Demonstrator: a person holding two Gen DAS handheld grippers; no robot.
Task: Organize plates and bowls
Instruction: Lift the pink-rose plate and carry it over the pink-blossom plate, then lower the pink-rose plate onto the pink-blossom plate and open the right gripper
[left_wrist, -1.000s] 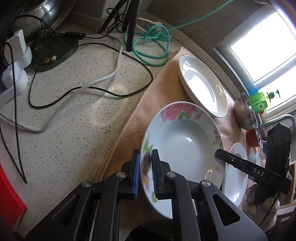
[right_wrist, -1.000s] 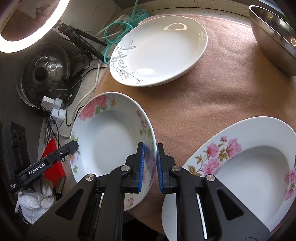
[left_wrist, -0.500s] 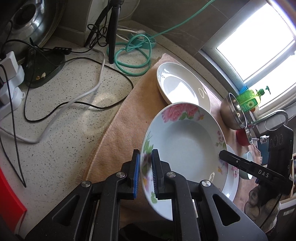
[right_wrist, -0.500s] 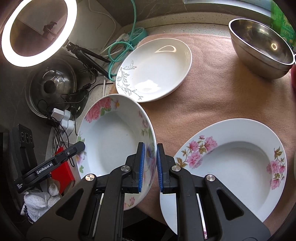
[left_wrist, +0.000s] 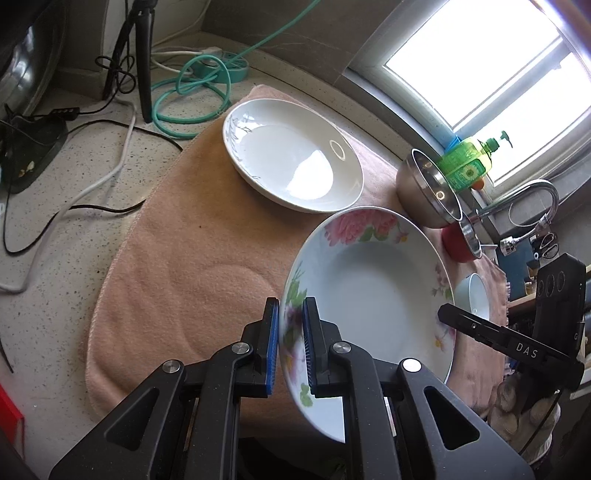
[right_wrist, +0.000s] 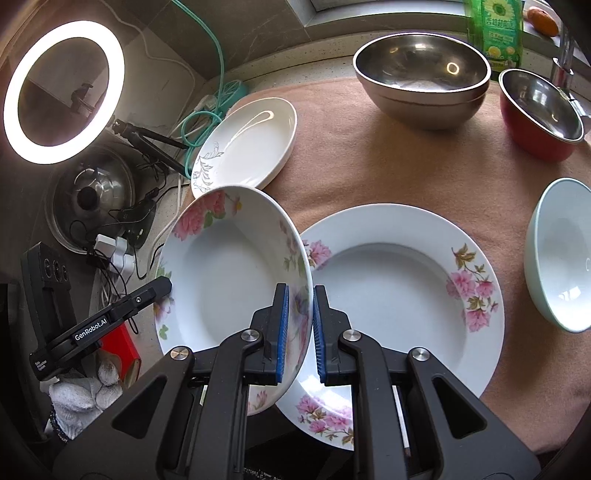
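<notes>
A deep white plate with pink flowers (left_wrist: 369, 288) (right_wrist: 229, 280) hangs tilted above the pink cloth (left_wrist: 192, 258), held from both sides. My left gripper (left_wrist: 290, 325) is shut on its left rim. My right gripper (right_wrist: 299, 314) is shut on the opposite rim. A matching floral plate (right_wrist: 399, 291) lies flat on the cloth just to the right, and the held plate's edge overlaps its left rim in the right wrist view. A white plate with a grey leaf pattern (left_wrist: 291, 158) (right_wrist: 247, 144) rests at the cloth's far left corner.
A steel bowl (right_wrist: 421, 77), a red bowl with a steel inside (right_wrist: 539, 114) and a pale blue bowl (right_wrist: 561, 254) stand on the cloth's far and right side. Cables (left_wrist: 110, 177), a ring light (right_wrist: 62, 92) and a pot lid (right_wrist: 88, 192) crowd the left counter.
Both grippers have carried the held floral plate up and to the right over the cloth, towards the second floral plate. The bowls at the far side have come into view.
</notes>
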